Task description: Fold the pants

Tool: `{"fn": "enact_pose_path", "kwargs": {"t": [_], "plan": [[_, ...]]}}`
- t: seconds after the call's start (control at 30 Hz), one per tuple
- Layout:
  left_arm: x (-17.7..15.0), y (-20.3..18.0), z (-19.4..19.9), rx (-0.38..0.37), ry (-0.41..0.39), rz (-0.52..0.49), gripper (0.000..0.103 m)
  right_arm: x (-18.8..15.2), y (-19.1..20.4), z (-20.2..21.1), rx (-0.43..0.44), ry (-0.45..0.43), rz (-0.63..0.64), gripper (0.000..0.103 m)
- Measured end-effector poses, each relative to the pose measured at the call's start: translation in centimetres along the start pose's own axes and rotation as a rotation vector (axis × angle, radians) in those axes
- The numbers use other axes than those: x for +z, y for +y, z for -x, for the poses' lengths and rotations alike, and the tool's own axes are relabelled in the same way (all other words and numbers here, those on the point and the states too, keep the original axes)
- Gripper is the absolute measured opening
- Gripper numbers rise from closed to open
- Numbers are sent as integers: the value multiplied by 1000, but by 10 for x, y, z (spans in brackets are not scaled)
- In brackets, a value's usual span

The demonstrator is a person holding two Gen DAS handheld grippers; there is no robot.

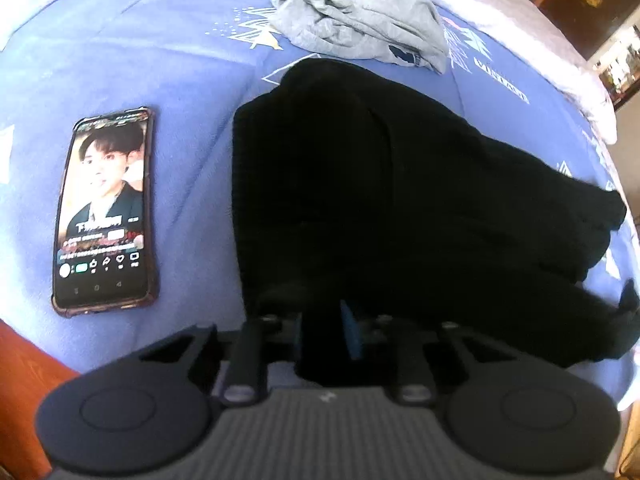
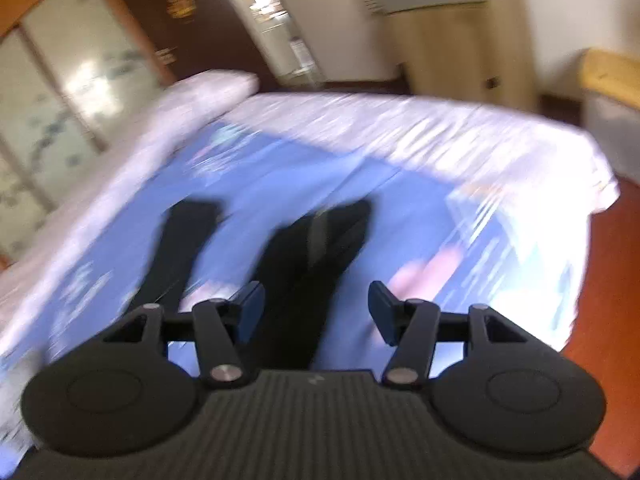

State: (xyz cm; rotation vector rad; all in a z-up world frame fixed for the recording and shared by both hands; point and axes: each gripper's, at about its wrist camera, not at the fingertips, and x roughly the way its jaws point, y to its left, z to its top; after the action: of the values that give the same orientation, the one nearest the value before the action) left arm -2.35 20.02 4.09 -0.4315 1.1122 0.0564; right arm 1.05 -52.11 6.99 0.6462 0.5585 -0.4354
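Black pants (image 1: 400,184) lie bunched on the bed (image 1: 160,60), on a blue cover w/ white star-and-text print. They're roughly folded into a thick dark heap, one end trailing off toward the right edge of the bed in the left wrist view.

Left gripper (image 1: 324,328) points steeply down at the near edge of that heap. Its fingers (image 1: 352,332) stand narrow, w/ a fold of the black fabric running between them; the blue pad on the right side shows against the cloth, the other is lost in the dark material. Looks like they're pinching the fabric, tho the black-on-black makes the contact hard to read.

Left of the pants, apart from them, a phone (image 1: 106,208) lies flat, screen up & lit, in a dark case. Beyond the pants, further up the bed, sits a crumpled grey garment (image 1: 360,20), just about touching the far end of the black heap.

Right gripper (image 2: 316,308) is up over the bed, pic heavily motion-blurred. Its fingers (image 2: 380,312) stand wide apart, nothing clamped. A dark strip of the pants (image 2: 312,248) shows between & below them on the blue cover, another dark strip off to the left; can't tell if either touches the pads. White bedding rims the blue cover; wooden floor at far right.
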Motion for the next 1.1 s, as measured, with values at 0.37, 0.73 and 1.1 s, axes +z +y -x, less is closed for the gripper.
{"fn": "enact_pose_path", "kwargs": {"t": [0.37, 0.73, 1.1], "plan": [[9, -8, 16, 89, -37, 54, 16, 36, 6, -86, 27, 117, -231, 10], [24, 10, 60, -8, -136, 114, 16, 99, -18, 67, 374, -233, -274, 8], [8, 16, 27, 50, 25, 102, 46, -14, -138, 23, -16, -31, -493, 12]]}}
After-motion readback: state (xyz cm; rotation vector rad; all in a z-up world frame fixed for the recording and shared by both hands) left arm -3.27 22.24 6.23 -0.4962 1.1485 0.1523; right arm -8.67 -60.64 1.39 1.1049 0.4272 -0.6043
